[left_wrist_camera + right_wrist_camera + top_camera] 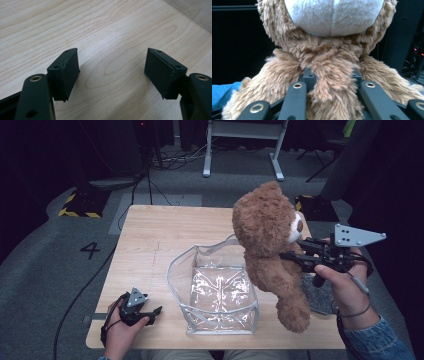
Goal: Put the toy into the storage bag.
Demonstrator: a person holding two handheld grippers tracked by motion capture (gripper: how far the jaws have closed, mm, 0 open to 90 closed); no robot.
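Now: pale wood table (150, 235) on grey carpet (45, 255), dark room | left claw (112, 72) released | right claw (332, 82) grasping teddy bear (267, 240)

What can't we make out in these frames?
- Right gripper fingers: buried in the bear fur, high view and right gripper view.
- Bear's face: turned away in the high view; top edge cuts it off in the right gripper view.
- Grey patch on the table: half hidden by the bear and the right hand, too dark to identify.
- Clear bag: glare hides its floor.
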